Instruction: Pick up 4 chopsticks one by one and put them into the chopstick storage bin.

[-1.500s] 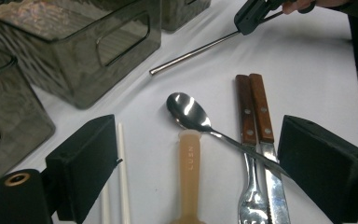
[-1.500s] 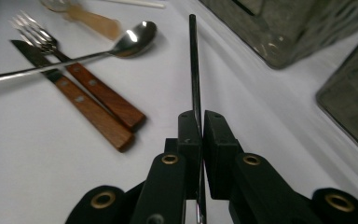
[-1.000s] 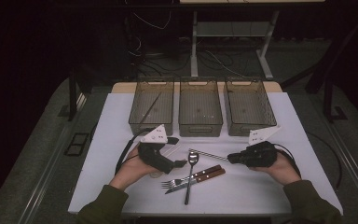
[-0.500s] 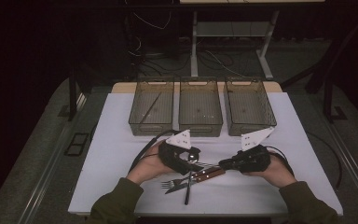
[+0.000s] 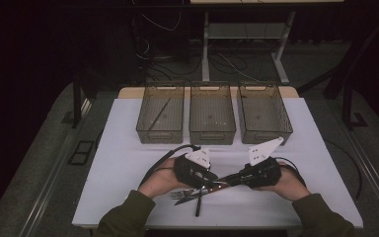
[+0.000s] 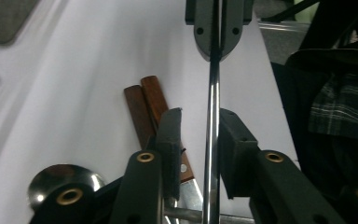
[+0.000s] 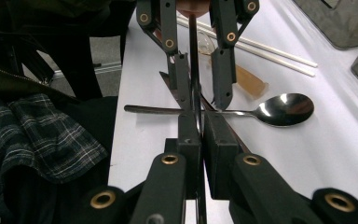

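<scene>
Right gripper (image 7: 198, 122): pressed together on thin dark metal rod (image 7: 192, 56), held above white bench (image 5: 128, 163).
Left gripper (image 6: 199, 122): spread, jaws just closing in around same rod (image 6: 211, 130), pads not yet pressing.
Below rod: shiny steel spoon (image 7: 279, 109), brown wooden-handled cutlery (image 6: 144, 105) on bench.

High view overlooks the table (image 5: 128, 163); both tool views face each other closely.

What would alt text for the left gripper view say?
A thin metal rod runs up between the left gripper jaws, its far end clamped in the right gripper. On the white table lie two wooden handles and a spoon bowl.
</scene>
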`<state>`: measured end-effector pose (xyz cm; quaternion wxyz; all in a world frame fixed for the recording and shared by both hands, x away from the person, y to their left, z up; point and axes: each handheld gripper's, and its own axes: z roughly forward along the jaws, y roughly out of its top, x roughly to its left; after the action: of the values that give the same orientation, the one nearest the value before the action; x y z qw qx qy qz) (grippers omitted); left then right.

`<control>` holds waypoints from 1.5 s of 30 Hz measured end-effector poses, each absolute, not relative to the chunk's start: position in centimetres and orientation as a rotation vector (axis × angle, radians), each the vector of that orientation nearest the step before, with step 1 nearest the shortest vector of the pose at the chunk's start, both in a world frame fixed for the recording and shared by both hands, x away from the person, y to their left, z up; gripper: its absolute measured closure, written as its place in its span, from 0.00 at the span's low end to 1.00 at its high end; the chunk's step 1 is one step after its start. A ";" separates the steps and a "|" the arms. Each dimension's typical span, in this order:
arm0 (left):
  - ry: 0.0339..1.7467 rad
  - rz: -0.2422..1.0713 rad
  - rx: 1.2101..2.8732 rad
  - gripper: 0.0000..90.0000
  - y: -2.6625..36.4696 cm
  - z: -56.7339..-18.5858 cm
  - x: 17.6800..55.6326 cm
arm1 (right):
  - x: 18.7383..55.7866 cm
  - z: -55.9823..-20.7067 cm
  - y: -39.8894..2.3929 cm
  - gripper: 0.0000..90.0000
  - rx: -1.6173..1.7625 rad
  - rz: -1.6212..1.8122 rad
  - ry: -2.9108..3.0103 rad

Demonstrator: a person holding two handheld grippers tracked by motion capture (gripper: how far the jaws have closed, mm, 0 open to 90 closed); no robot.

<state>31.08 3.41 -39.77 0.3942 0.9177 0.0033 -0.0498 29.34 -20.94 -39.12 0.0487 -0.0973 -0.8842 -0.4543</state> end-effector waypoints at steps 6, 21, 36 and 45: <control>-0.027 -0.166 2.309 0.91 3.4 -39.7 31.0 | 29.3 -39.1 -20.9 0.96 -0.290 -1.384 -2.688; 0.035 -0.144 2.296 0.93 5.3 -39.5 31.7 | 29.5 -38.9 -21.8 0.64 -0.325 -1.491 -2.684; 0.279 -0.021 2.247 0.93 11.2 -38.6 33.1 | 29.3 -39.7 -26.7 0.29 -0.707 -1.678 -2.732; 0.485 0.081 2.182 0.93 14.2 -37.7 34.3 | 28.4 -42.2 -28.7 0.21 -1.015 -1.632 -2.751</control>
<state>34.31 14.21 -37.70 0.4371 0.8774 0.1951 0.0327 28.44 -28.70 -42.20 -0.1070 -0.3006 -0.8151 -0.4835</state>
